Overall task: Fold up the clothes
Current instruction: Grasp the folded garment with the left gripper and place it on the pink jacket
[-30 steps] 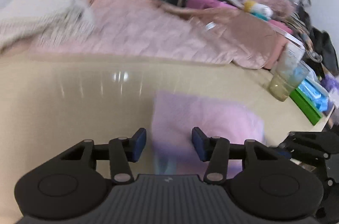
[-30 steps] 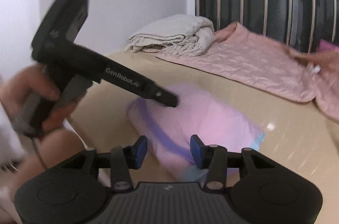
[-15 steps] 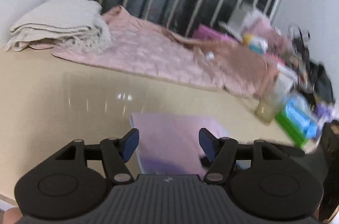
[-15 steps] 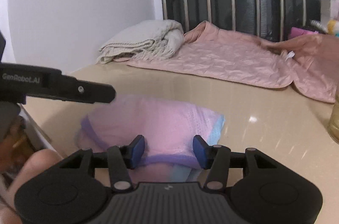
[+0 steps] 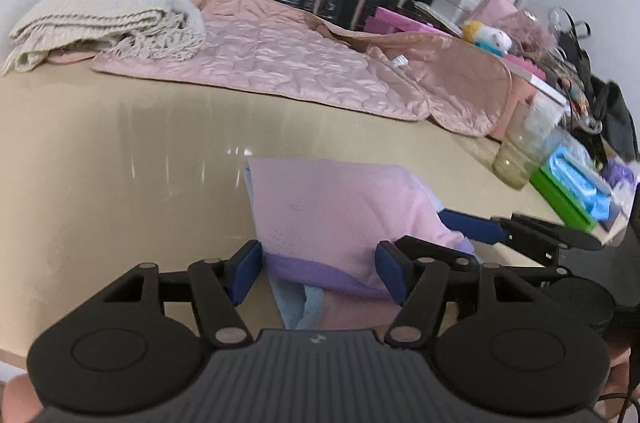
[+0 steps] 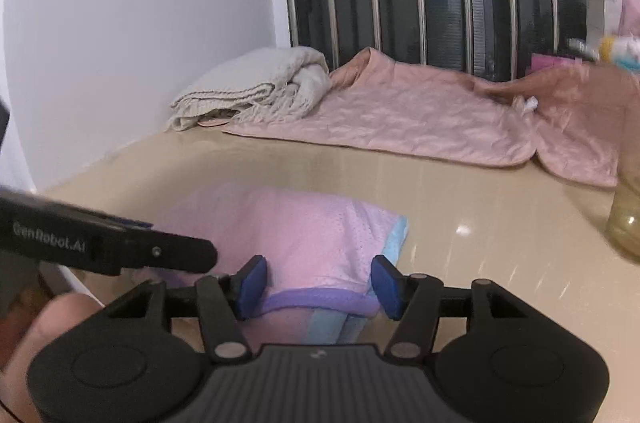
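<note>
While the folded pink garment [image 5: 340,211] is lying on the table [image 5: 120,163], its purple hem is sitting between both tools; the left tool [image 5: 320,273] is standing spread, the right tool [image 6: 316,281] is opening, neither pinching.

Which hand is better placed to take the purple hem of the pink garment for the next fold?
Probably right: the right tool, jaws opening, straddles the purple hem centrally. The left tool sits toward the pink garment's left corner.

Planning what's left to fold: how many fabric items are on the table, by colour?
Pink and purple mesh garment: 1
Dusty pink quilted blanket: 1
Cream knitted throw: 1
Total: 3
</note>
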The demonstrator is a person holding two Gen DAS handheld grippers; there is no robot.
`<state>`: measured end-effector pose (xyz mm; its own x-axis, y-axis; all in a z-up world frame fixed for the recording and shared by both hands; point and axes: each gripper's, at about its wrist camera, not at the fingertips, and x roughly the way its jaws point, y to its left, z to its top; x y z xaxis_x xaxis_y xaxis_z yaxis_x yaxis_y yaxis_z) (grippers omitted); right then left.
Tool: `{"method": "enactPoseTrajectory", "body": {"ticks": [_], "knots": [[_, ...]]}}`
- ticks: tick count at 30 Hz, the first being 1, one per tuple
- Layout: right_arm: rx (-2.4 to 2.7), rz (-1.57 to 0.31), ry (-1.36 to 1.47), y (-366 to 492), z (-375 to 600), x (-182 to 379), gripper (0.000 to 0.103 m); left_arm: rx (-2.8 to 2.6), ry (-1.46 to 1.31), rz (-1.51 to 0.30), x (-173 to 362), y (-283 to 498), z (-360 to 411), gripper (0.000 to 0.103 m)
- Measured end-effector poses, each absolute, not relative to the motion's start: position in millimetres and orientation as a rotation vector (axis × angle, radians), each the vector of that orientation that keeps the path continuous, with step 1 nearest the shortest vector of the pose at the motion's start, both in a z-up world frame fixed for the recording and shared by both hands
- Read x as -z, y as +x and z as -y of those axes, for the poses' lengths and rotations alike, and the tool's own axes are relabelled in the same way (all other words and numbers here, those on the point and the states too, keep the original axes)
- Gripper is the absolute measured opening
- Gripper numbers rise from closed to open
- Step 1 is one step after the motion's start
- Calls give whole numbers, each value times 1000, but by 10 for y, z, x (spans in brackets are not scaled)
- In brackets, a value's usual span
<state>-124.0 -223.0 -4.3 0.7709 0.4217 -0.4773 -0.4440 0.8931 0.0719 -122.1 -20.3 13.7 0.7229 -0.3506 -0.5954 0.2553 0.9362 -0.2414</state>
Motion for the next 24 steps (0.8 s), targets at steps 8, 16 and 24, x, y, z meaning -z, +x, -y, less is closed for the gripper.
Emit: {"method": "enactPoseTrajectory", "body": {"ticks": [8, 16, 24], "knots": [[-484, -487, -34, -1406, 2150, 69, 19, 407, -182, -706, -116, -1198, 220, 28], [-476, -389, -4, -1376, 2137, -242, 12, 420, -156, -553, -531, -1137, 215, 13], [-443, -160, -110, -1042, 2181, -1077, 12, 521, -115, -347, -1404, -641, 274, 13]]}}
